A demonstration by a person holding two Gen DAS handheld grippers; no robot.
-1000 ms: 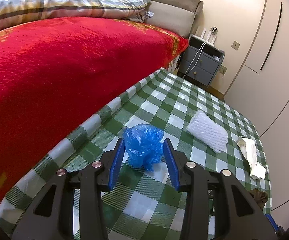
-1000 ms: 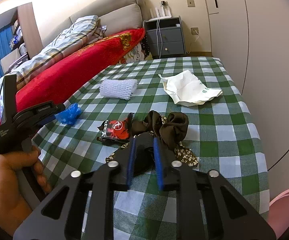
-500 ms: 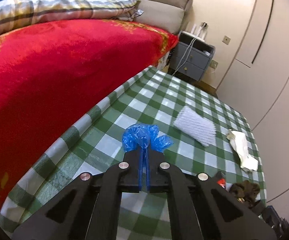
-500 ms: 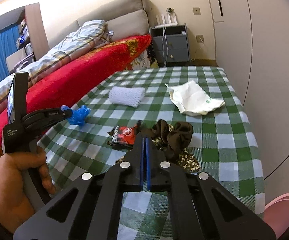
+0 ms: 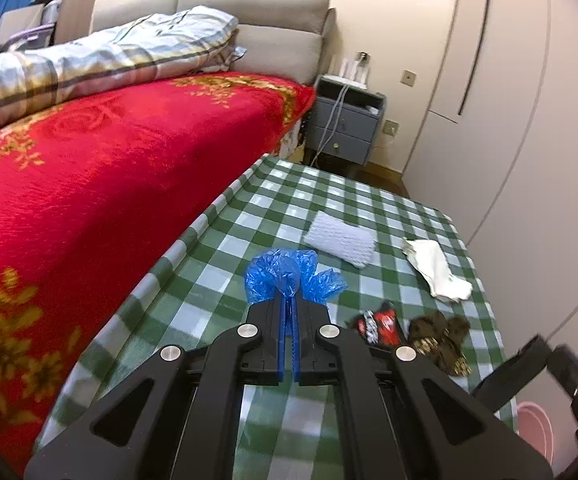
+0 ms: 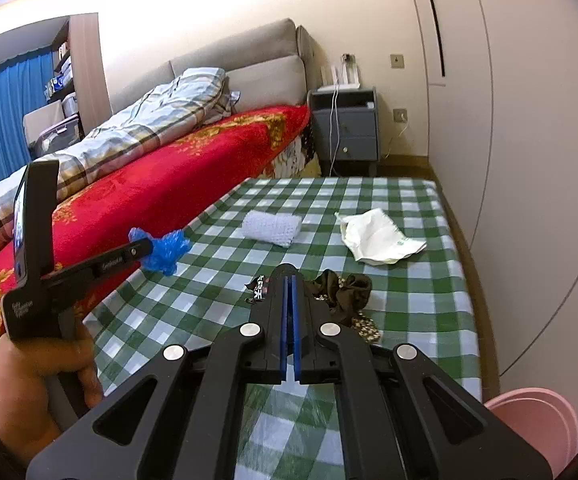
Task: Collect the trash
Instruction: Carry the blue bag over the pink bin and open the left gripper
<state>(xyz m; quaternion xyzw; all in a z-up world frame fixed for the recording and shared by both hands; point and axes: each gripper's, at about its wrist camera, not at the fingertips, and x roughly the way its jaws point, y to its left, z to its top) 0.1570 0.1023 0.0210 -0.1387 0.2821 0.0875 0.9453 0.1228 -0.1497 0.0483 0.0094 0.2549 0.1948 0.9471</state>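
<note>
Green-checked surface (image 6: pixel 409 292) beside a bed with a red blanket (image 5: pixel 89 184); grey nightstand (image 6: pixel 347 128) at the far wall. Left gripper (image 5: pixel 288 300): jaws pinched tight on a crumpled blue bag (image 5: pixel 285 274), lifted clear of the cloth; the right view shows the bag (image 6: pixel 167 250) hanging off the tips, with the hand (image 6: pixel 37 392) on the handle partly cut off. Right gripper (image 6: pixel 290 280): jaws closed to a sliver; its own body hides the tips, so whether anything is caught there cannot be told. Just beyond lie a red wrapper (image 5: pixel 379 322), mostly hidden in the right view, and a dark rag (image 6: pixel 345 292), partly covered. Farther off: white foam net (image 6: pixel 271 228) and crumpled white paper (image 6: pixel 377 236). Pink bin (image 6: pixel 537 420) cut off at lower right.
</note>
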